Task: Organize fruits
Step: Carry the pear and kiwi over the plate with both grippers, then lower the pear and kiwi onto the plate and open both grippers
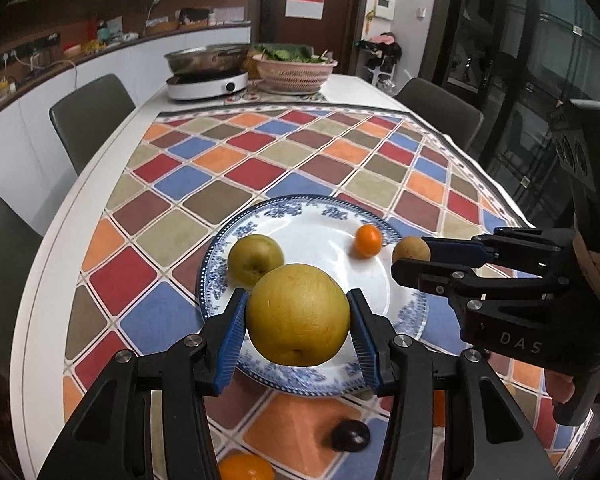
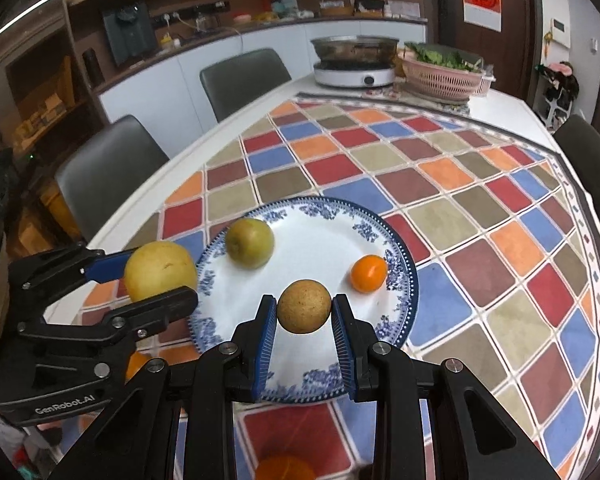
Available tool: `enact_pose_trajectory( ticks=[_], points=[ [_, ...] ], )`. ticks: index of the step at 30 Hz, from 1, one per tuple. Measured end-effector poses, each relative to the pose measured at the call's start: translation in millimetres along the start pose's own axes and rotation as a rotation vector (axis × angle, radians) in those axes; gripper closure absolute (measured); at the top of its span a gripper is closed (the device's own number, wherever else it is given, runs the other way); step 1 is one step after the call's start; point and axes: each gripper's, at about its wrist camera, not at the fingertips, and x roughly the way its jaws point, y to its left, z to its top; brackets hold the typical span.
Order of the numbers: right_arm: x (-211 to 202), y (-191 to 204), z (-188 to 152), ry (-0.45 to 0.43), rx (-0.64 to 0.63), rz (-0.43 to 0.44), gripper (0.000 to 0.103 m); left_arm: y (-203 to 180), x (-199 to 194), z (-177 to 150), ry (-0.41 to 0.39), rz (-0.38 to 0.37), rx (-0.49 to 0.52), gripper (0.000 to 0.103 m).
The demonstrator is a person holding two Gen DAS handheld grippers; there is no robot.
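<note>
My left gripper (image 1: 298, 312) is shut on a large yellow pear (image 1: 298, 314) and holds it above the near rim of a blue-and-white plate (image 1: 324, 216). My right gripper (image 2: 304, 308) is shut on a small brown round fruit (image 2: 304, 306) above the plate (image 2: 324, 204). On the plate lie a green-yellow pear (image 1: 255, 258) and a small orange fruit (image 1: 368, 241). In the right wrist view the left gripper (image 2: 160, 280) with the yellow pear (image 2: 160, 270) is at the left, and the green pear (image 2: 249, 248) and the orange fruit (image 2: 368, 273) lie on the plate.
A dark plum (image 1: 350, 435) and an orange (image 1: 246, 467) lie on the checkered cloth near me. An induction cooker with a steel pot (image 1: 208, 68) and a pink basket of greens (image 1: 294, 68) stand at the far end. Chairs (image 1: 90, 116) line the table's sides.
</note>
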Motion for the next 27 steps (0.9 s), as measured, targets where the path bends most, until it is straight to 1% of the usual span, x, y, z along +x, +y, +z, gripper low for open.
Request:
enact_pose_trajectory(
  ticks=[7, 11, 15, 27],
  points=[
    [32.8, -3.7, 7.7, 0.066, -0.004, -0.013, 0.074, 16.4, 27.4, 6.3, 0.060, -0.026, -0.053, 0.054],
    [46.9, -4.1, 12.0, 0.092, -0.006, -0.019, 0.074, 23.1, 42.6, 8.2, 0.094, -0.020, -0.065, 0.054],
    [58.2, -5.4, 14.7, 0.117, -0.002, -0.017, 0.074, 30.0, 56.1, 7.6, 0.130, -0.030, -0.092, 0.054],
    [78.9, -11.3, 10.9, 0.174, 0.013, -0.021, 0.074, 29.8, 74.5, 9.9, 0.163, -0.017, -0.093, 0.054]
  ],
)
